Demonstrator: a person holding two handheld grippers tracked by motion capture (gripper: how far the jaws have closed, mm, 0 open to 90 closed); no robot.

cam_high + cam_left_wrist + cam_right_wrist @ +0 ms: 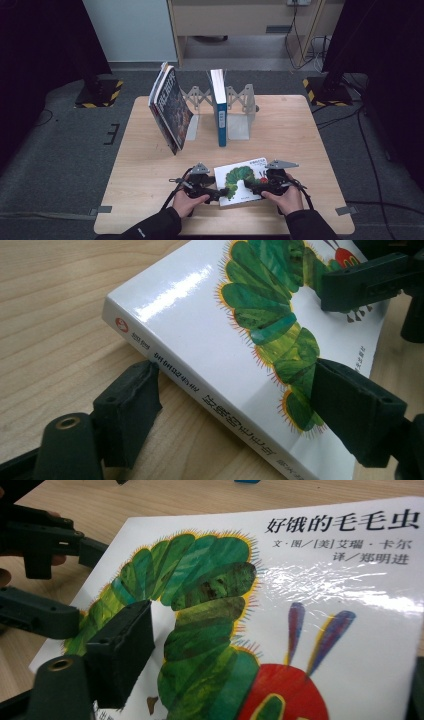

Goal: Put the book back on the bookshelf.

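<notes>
- A white picture book [242, 181] with a green caterpillar on its cover lies flat on the wooden table [150, 175], at about 6 o'clock on the tabletop in the high view, close to the person's edge.
- The left gripper [216, 193] comes in at the book's 9 o'clock side. In the left gripper view its jaws straddle the spine edge: one pad [131, 405] sits against the spine on the table side, the other [352, 407] lies over the cover on the caterpillar's body. The jaws stand wide, and I cannot tell whether the pads actually press on the book.
- The right gripper [254, 186] comes in from the book's 3 o'clock side, its jaws over the cover. In the right gripper view one pad [122, 645] hovers above the caterpillar's green segments, and the other jaw is cut off at the picture's right edge. Its jaws are spread and have nothing between them.
- The two grippers face each other across the cover, near but apart.
- At 12 o'clock on the table stands a grey metal book rack [239, 112] with a blue-spined book [220, 107] upright in it.
- At 11 o'clock, dark-covered books [170, 107] lean tilted against the rack's left end.
</notes>
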